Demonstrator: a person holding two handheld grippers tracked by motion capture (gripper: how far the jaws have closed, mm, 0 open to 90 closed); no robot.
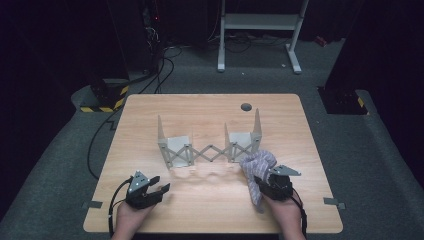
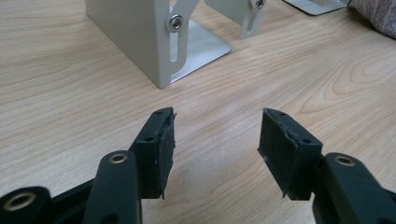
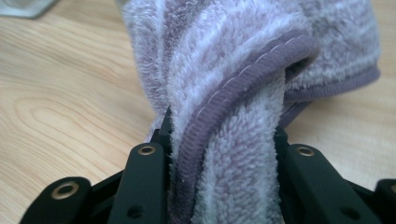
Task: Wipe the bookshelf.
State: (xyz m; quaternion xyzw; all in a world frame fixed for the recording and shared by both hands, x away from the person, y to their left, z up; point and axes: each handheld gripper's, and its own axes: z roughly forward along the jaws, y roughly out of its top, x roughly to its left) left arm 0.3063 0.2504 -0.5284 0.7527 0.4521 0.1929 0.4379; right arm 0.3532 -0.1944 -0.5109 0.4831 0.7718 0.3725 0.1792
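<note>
The towel (image 3: 243, 93) is bunched into a thick fold and clamped between the jaws of the right tongs (image 3: 224, 140), near the front right of the tabletop (image 1: 210, 200), just in front of the right end of the rack (image 1: 210, 147). Gathering it into a rope-like bundle probably gives the jaws something bulky to bite, so the soft cloth does not slip out; part of it trails down beside the right tongs in the high view, while the upper part rises toward the rack. It is plush terry in pale lilac with darker stripes, and a stitched purple hem curls across the fold.

The rack stands mid-tabletop, an expanding piece of pale grey metal: two box-like ends with tall upright plates, joined by a criss-cross of riveted slats. Pulled partly open as it is, it looks ready to take the towel, a guess from how close the cloth is held.

The left tongs (image 2: 215, 140) rest low at the front left, jaws apart with nothing between them, facing the rack's left end, seemingly waiting to help. The tabletop is smooth light wood grain.
</note>
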